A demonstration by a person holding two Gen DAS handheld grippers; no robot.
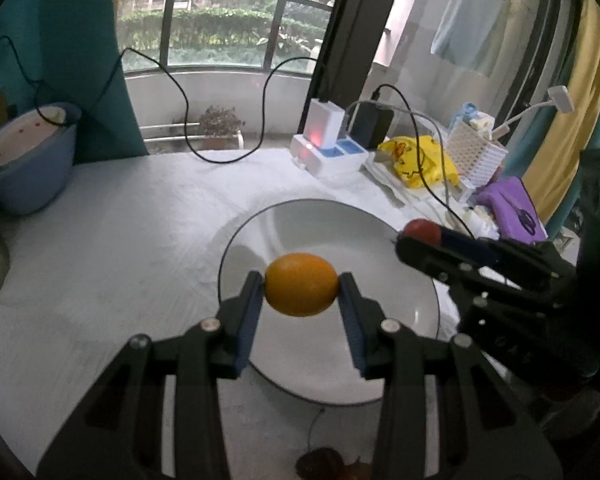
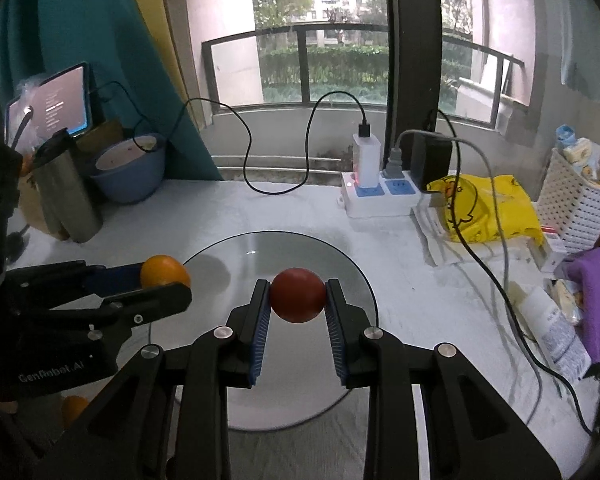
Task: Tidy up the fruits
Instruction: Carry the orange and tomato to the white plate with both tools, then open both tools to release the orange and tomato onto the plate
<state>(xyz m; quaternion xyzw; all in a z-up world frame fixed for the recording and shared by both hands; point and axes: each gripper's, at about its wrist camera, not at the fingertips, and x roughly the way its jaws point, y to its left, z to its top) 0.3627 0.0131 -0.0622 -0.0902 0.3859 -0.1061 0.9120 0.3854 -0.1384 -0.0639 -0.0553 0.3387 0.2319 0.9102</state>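
1. Over the round white ceramic plate (image 1: 400, 248) w/ thin dark rim, both grippers hang w/ fruit; plate sits on the white cloth-covered worktop (image 1: 112, 240), nothing on it yet.
2. L gripper (image 1: 302, 286): jaws clamped on a small oval orange citrus fruit (image 1: 301, 285), blue pads pressing both ends. Fruit's long axis runs pad to pad, across the view. Held clear above the plate's near-centre, not touching it.
3. R gripper (image 2: 298, 295): jaws clamped on a round dark-red fruit (image 2: 298, 295), maybe a small tomato or plum, can't tell which. Pads on its L and R sides; also off the surface.
4. Key relation: plate lies straight below and slightly ahead of both loads. In L wrist view the R gripper is at the plate's right rim; in R wrist view the L gripper is at the plate's left side. Side by side, near but apart, no contact.
5. Judgement: carry step about done; next is lower and release onto plate. Neither hand clearly nearer; L load looks more central, R closer to the rim, so R may need to reach in further.
6. Risk: round fruits could roll on the smooth plate if dropped from height.
7. Another orange fruit (image 2: 74, 408) shows at R view's lower left, partly hidden, likely still to sort.
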